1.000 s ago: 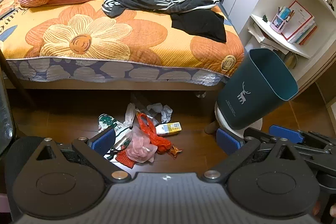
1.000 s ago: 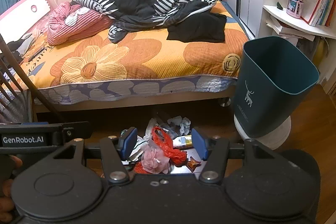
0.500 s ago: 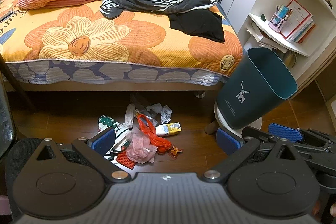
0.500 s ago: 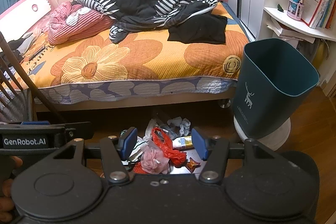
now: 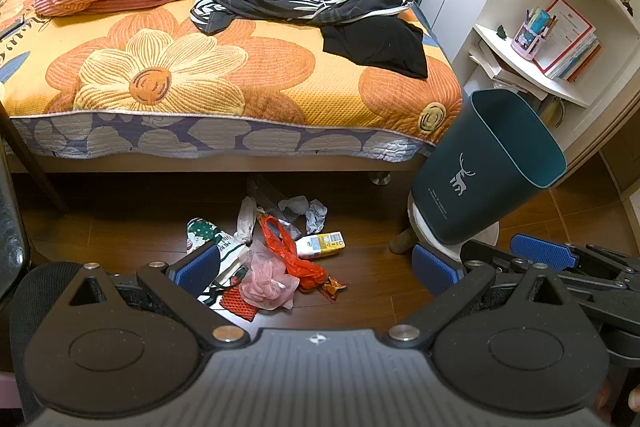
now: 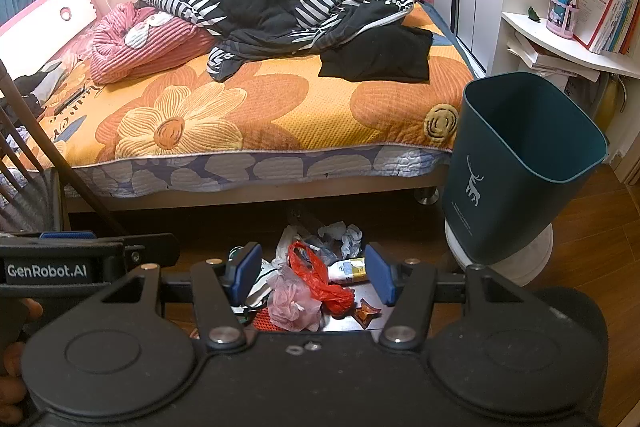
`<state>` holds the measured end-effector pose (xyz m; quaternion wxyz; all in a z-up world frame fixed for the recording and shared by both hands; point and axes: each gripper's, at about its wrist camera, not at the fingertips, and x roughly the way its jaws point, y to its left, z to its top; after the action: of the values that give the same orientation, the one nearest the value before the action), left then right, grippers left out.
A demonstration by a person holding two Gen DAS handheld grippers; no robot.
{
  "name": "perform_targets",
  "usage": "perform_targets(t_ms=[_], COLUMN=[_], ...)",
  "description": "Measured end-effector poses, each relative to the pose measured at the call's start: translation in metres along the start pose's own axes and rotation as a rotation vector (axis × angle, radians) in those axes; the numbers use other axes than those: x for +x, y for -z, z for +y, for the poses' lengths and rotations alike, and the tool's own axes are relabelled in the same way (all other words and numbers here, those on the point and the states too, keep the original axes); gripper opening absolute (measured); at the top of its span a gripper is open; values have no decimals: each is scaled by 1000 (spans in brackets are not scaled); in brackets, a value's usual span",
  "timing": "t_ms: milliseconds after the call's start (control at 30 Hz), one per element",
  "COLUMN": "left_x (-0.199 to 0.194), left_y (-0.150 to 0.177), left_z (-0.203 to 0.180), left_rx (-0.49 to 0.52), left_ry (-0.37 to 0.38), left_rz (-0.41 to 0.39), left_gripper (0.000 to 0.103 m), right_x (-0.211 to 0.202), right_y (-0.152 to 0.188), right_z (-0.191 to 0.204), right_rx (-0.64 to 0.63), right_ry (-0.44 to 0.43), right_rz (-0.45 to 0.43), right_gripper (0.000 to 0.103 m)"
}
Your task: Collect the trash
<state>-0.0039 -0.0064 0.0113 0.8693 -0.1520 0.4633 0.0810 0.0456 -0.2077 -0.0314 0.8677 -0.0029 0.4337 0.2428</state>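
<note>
A pile of trash lies on the wooden floor by the bed: a red plastic bag [image 5: 294, 251] [image 6: 320, 281], a pink net [image 5: 268, 285] [image 6: 294, 303], a yellow and white carton [image 5: 320, 245] [image 6: 348, 270], crumpled tissue [image 5: 310, 213] [image 6: 344, 233] and a green and white wrapper [image 5: 208, 239]. A dark teal bin [image 5: 488, 175] [image 6: 520, 167] stands on a white stool [image 5: 424, 231] to the right. My left gripper [image 5: 316, 267] is open and empty above the pile. My right gripper [image 6: 312, 273] is open and empty, framing the pile; it also shows in the left wrist view [image 5: 544, 253].
The bed [image 5: 240, 75] with an orange flower cover, a dark quilt and a pink blanket fills the back. White shelves [image 5: 560, 39] with books stand at the right. A dark chair [image 6: 36, 163] is at the left.
Both views have drifted slightly; the scene sits a little lower in the frames. Both grippers stay open and empty. The trash has not moved.
</note>
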Motion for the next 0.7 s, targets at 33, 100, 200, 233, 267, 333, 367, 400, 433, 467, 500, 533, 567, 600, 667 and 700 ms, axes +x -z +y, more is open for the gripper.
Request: perform_targets(t_ms=[33,100,200,233,267,333,367,400,433,467,500,533,567,600,667,700], left_x=[0,0,0,0,0,0,0,0,0,0,0,0,0,0,0,0], left_y=[0,0,0,0,0,0,0,0,0,0,0,0,0,-1,0,0], left_z=[0,0,0,0,0,0,1,0,1,1,1,1,1,1,0,0], left_rx=[0,0,0,0,1,1,1,2,2,1,2,2,2,3,4,4], left_ry=[0,0,0,0,0,0,0,0,0,0,0,0,1,0,0,0], left_rz=[0,0,0,-1,-1,0,0,0,0,0,1,1,0,-1,-3,-3], left_gripper=[103,103,103,103,103,103,103,103,103,103,103,103,103,103,103,103], right_x=[0,0,0,0,0,0,0,0,0,0,0,0,0,0,0,0], right_y=[0,0,0,0,0,0,0,0,0,0,0,0,-1,1,0,0], right_z=[0,0,0,0,0,0,1,0,1,1,1,1,1,0,1,1], right_rx=[0,0,0,0,0,-2,-2,-2,-2,-2,-2,-2,-3,-5,-6,-6], right_ry=[0,0,0,0,1,0,0,1,0,0,1,1,1,1,1,2], right_rz=[0,-1,0,-1,-1,0,0,0,0,0,-1,-1,-2,-3,-3,-4], right_gripper=[57,57,57,57,57,57,57,57,57,57,57,57,57,57,57,57])
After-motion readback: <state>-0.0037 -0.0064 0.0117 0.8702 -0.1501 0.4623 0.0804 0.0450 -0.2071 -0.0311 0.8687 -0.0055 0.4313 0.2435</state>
